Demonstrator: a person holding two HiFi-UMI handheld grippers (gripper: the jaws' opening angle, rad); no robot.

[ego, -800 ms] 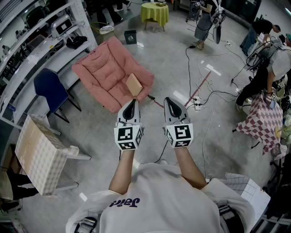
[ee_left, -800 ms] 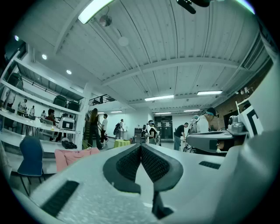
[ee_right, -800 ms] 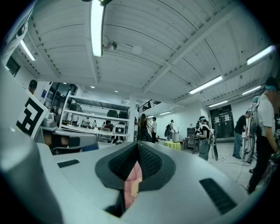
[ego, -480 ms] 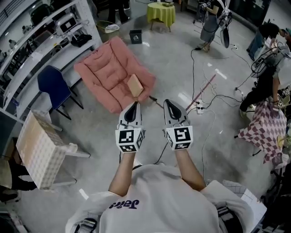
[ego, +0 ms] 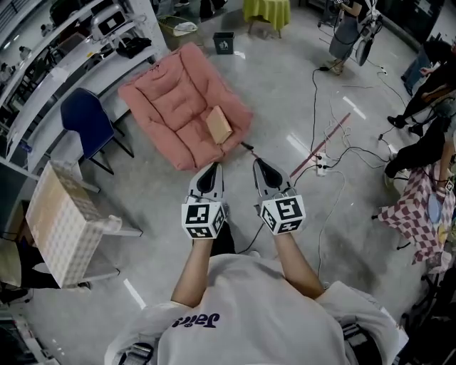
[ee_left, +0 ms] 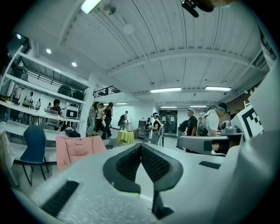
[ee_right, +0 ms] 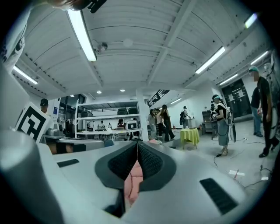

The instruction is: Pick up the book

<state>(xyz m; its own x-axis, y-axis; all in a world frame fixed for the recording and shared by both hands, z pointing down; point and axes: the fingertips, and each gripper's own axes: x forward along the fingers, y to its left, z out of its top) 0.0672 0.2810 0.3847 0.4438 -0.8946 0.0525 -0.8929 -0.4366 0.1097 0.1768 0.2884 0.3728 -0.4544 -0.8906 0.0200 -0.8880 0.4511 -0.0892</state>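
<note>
The book (ego: 219, 125), tan and closed, lies on a pink cushioned floor chair (ego: 171, 107) ahead of me in the head view. My left gripper (ego: 211, 167) and right gripper (ego: 257, 163) are held side by side at waist height, pointing level toward the chair and short of it. Both are shut with nothing between the pads. In the left gripper view the jaws (ee_left: 141, 146) meet at the tips, and the pink chair (ee_left: 76, 149) stands off to the left. In the right gripper view the jaws (ee_right: 137, 142) meet, and the pink chair (ee_right: 133, 180) shows below them.
A blue chair (ego: 88, 125) and a checked-cloth seat (ego: 60, 232) stand at the left, below long shelves (ego: 68, 46). Cables and a power strip (ego: 321, 168) lie on the floor at the right. A yellow-green table (ego: 268, 10), a bin (ego: 223, 42) and people are farther off.
The pink chair and the book have come lower and nearer in the head view as I step toward them. Both grippers keep their pose, shut and side by side.
</note>
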